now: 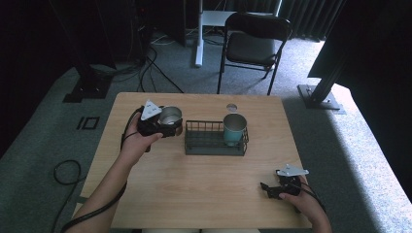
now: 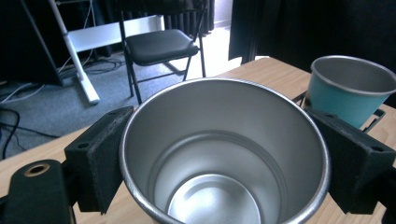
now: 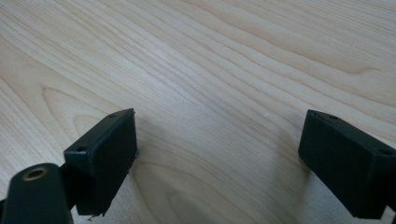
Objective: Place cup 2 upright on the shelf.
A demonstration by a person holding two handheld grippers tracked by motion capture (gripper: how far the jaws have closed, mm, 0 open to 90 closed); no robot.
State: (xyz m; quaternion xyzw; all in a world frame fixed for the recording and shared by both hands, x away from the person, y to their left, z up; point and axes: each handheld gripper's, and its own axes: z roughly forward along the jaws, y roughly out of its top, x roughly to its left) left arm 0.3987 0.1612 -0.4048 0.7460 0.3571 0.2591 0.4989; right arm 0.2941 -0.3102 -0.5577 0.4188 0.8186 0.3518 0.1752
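Your left tongs [image 1: 167, 124] pinch the shiny steel cup [image 2: 223, 154] at its rim, upright, at about ten o'clock on the pale wooden counter [image 1: 204, 194], just beside the dark wire rack [image 1: 214, 141]. Keep the squeeze even and the cup level as you carry it toward the rack's open left bay, clear of the teal metal cup [image 1: 235, 129] standing at its right end. Your right tongs [image 3: 219, 163] rest spread wide, holding nothing, at five o'clock.

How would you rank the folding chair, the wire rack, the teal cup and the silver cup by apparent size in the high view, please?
1. Folding chair, though it stands farthest away.
2. Wire rack.
3. Teal cup and silver cup: they look alike, and the left hand-held gripper partly hides the silver one, so I will not rank them.
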